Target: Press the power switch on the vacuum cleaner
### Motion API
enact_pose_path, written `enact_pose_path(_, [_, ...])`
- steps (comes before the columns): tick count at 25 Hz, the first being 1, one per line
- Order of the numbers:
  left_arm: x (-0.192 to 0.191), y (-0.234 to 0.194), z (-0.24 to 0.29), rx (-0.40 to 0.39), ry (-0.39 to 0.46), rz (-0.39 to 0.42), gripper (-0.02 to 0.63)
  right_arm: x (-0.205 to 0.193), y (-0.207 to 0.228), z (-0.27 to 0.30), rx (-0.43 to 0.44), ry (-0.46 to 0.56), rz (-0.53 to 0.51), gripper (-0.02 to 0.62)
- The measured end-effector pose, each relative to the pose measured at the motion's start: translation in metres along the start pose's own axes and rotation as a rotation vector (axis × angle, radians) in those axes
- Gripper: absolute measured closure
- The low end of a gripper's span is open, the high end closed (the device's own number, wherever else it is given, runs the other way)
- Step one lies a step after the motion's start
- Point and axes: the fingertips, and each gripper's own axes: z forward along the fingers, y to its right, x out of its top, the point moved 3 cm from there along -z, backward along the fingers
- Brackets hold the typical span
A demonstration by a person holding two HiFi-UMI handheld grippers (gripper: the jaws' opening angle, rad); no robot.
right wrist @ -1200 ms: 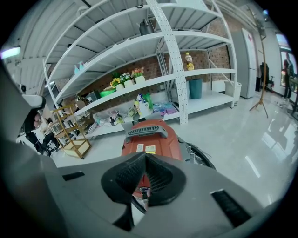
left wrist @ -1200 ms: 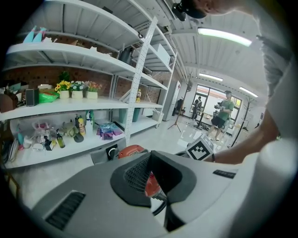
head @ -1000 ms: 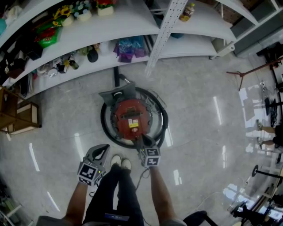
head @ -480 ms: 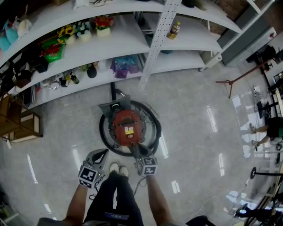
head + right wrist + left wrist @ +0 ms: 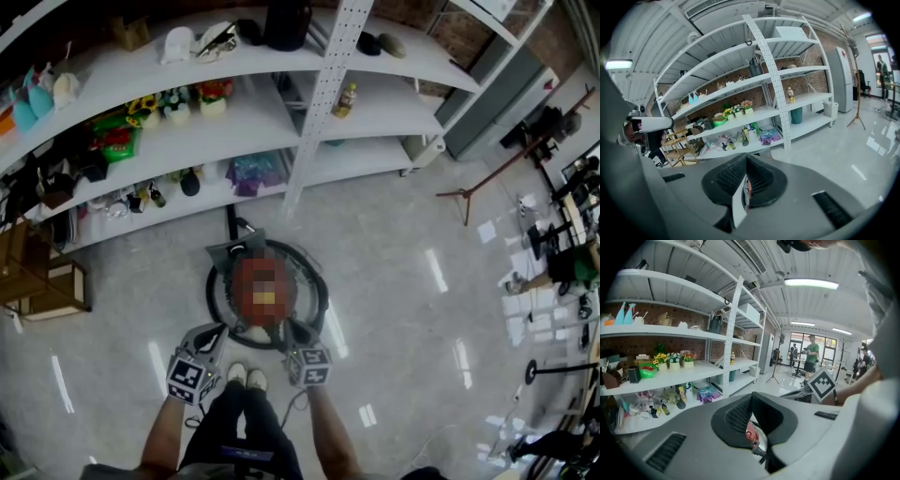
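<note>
Nearest, the left hand-held gripper [image 5: 216, 332] hangs beside the person's shoes [image 5: 243, 377], jaws together, empty. The right hand-held gripper [image 5: 292, 328], jaws also together, points at the near edge of the round red vacuum cleaner [image 5: 267, 291] on the floor [image 5: 394, 272]. White shelves [image 5: 281, 122] stand beyond.

The person wears dark trousers [image 5: 239, 422] and white shoes [image 5: 244, 377]. The left gripper [image 5: 221, 329] and the right gripper [image 5: 291, 330] have smooth light-grey shells that widen toward the hand. Each carries a white cube [image 5: 186, 375] printed with black square markers. The right one's cube shows a chequered face in the left gripper view. Seen along the jaws, each shell ends in black pads [image 5: 736, 417] with a fine ribbed mesh, lining a dark V-shaped hollow. A dark slot [image 5: 665, 452] of short bars is cut into each shell's top.
</note>
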Motion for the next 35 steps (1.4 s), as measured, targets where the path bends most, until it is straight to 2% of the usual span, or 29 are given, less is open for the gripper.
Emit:
enact_pose_path(6, [0.026, 0.005, -0.011, 0.003, 0.029, 0.021, 0.600, 0.032, -0.006, -0.032, -0.013, 0.044, 0.008, 0.583])
enact_pose_path(18, [0.077, 0.007, -0.033, 0.010, 0.075, 0.033, 0.600, 0.069, -0.030, -0.073, -0.021, 0.080, 0.027, 0.583])
enact_pose_path(35, [0.117, 0.024, -0.057, -0.010, 0.124, 0.086, 0.600, 0.118, -0.063, -0.113, 0.003, 0.149, -0.034, 0.583])
